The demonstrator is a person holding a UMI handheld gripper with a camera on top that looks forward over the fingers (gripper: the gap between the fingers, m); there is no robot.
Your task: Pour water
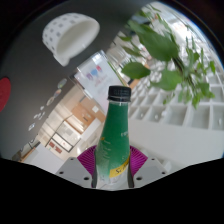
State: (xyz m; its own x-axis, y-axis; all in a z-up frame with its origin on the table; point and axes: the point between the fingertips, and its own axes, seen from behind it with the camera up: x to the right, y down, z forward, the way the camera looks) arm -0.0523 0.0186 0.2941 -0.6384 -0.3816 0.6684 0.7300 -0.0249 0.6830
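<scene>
Bottle (pixel 115 140) is what fills the middle of the gripper view: a green plastic bottle with a dark screw cap (pixel 119 94) closed on its neck and a white and yellow label low on its body. It is seen upright in the view, rising straight up from between the two fingers of the gripper (pixel 113 170). The purple pads (pixel 90 160) are set against the bottle's lower sides, one at the left and one at the right, and no gap is seen between pad and bottle, so the fingers are clamped on the bottle. The bottom of the bottle is hidden behind the gripper body, and no support under it can be made out.

Beyond the bottle, a room is seen at a strong tilt. A white lampshade (pixel 66 38) with a dotted pattern is placed above and to the left of the cap. Green leaves of a plant (pixel 165 55) are spread above and to the right of the bottle. White shelves (pixel 178 108) are seen behind the leaves, and light wooden furniture (pixel 68 125) lies to the left of the bottle.
</scene>
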